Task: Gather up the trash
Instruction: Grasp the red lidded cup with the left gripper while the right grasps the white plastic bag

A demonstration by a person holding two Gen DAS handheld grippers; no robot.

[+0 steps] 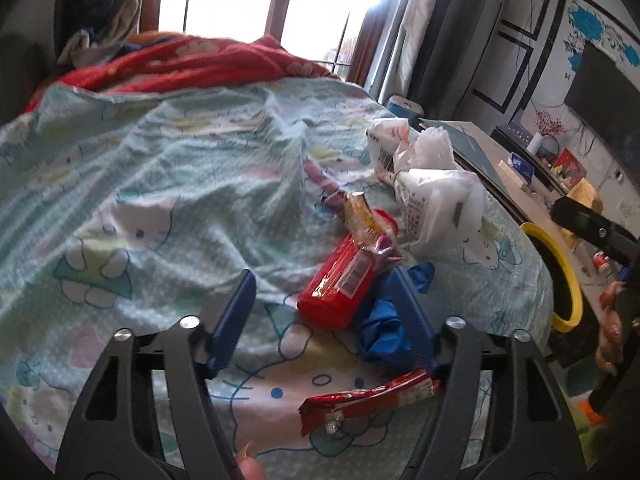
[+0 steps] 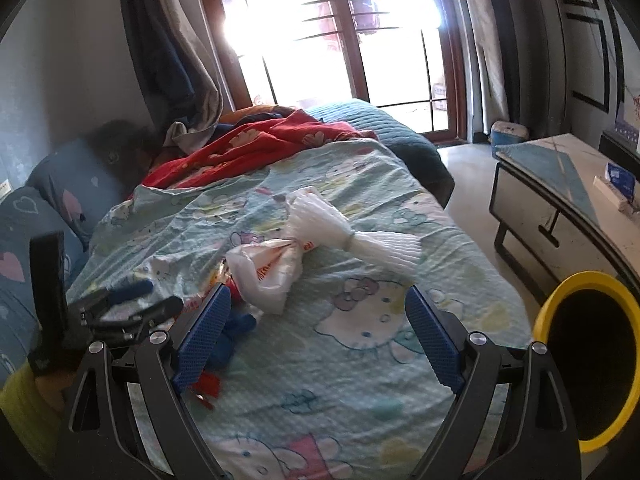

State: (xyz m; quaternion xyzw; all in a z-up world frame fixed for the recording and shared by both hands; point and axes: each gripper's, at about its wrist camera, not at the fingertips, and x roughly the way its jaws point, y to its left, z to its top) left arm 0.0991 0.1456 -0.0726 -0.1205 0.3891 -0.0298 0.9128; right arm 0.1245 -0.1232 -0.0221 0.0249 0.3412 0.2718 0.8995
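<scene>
A rectangular red snack pack [image 1: 339, 288], glossy plastic with a barcode label, lies on the bed between the spread fingers of the left gripper [image 1: 326, 312], nearer its right finger. Both ribbed blue pads stand wide apart and grip nothing. A crumpled blue wrapper [image 1: 380, 330] lies just beside the pack, touching the right pad. Nearer the camera lies a long red foil wrapper [image 1: 366, 400], flattened and creased. Beyond the pack, a yellow and purple foil wrapper [image 1: 362, 216] rests against it, and farther right sit knotted white plastic bags [image 1: 434, 200] with printed lettering.

From the right wrist view, the right gripper [image 2: 318, 332] hangs over the sheet with its blue textured pads wide apart and nothing between them. Beyond it lie a white plastic bag [image 2: 268, 270] and a ribbed white foam sleeve [image 2: 340, 228], pinched at its middle like a bow.

All of this rests on a wrinkled pale green cartoon-cat bedsheet [image 2: 360, 360]. A round bin with a yellow rim [image 2: 586, 360] and dark interior stands at the bed's right side. A red floral blanket [image 2: 256, 148] is bunched at the far end, below a bright window [image 2: 332, 28].
</scene>
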